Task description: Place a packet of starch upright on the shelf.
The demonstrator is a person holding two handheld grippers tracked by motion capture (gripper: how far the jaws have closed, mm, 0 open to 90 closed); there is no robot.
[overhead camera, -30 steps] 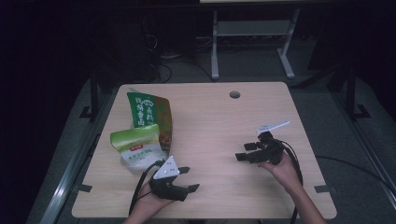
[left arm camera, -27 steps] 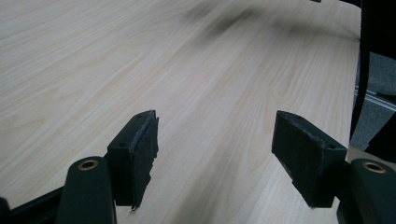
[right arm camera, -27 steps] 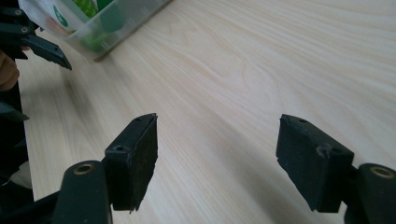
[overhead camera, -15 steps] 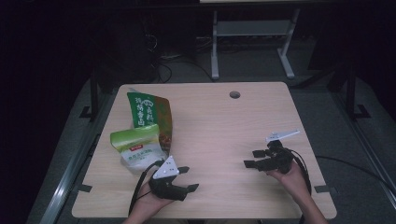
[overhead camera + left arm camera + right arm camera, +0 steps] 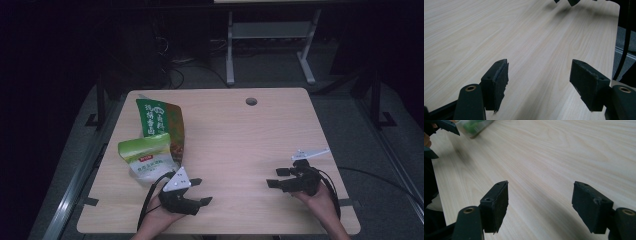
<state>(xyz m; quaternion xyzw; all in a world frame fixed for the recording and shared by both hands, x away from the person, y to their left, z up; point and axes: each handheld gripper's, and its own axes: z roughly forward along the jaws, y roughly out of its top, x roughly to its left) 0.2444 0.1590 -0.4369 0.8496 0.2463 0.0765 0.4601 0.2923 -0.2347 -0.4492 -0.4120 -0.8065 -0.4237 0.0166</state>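
High view puts both my grippers low over the near edge of the counter (image 5: 235,130), well apart from each other: my left gripper (image 5: 196,192) just beside the near end of the two green bags, my right gripper (image 5: 278,178) off toward the right edge. The pale green bag (image 5: 146,155) lies partly over the darker green bag (image 5: 161,122) at the left side, neither touched by me. I judge I am holding at rest, pointed inward at each other, ready to reach for a bag. Left gripper view shows my fingers (image 5: 496,83) spread wide over bare wood, clamping nothing; right gripper view shows the same, fingers (image 5: 496,205) wide apart and empty.
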